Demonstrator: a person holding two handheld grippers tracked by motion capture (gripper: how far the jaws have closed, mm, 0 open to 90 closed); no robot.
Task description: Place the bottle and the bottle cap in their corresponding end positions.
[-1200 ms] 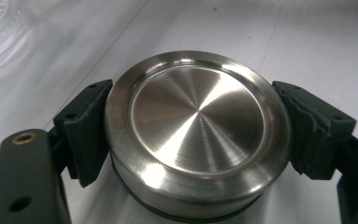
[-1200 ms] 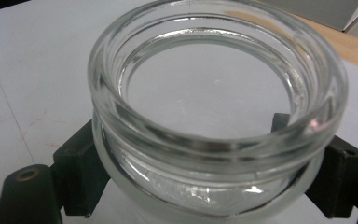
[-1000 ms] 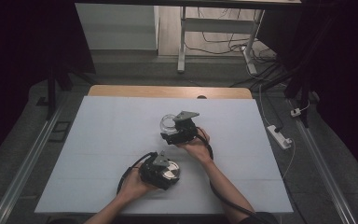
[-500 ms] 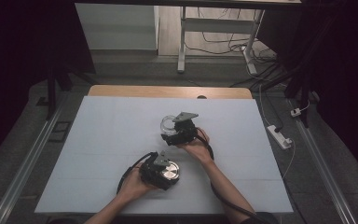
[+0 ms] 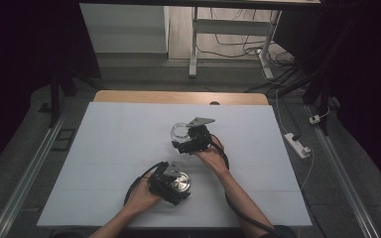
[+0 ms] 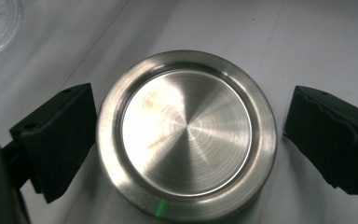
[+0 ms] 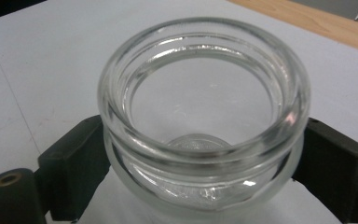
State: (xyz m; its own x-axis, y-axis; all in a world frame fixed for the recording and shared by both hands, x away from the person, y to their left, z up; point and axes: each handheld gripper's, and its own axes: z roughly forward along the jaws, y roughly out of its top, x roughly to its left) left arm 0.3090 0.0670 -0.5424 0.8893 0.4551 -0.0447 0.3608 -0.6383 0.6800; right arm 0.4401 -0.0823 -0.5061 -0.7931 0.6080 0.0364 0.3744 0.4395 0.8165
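Right gripper view: gripper (image 7: 205, 163) apparently clasps jar (image 7: 204, 116).

My glass jar (image 7: 204, 116) stands upright and open on the white tabletop (image 5: 114, 148), near its round steel lid (image 6: 186, 135), which lies flat, well apart.

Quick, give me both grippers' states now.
Left gripper: open, jaws either side of the steel lid, right jaw clear of it.
Right gripper: shut on the glass jar.

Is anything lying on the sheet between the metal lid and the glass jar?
No. In the high view, bare white sheet separates the metal lid from the glass jar.
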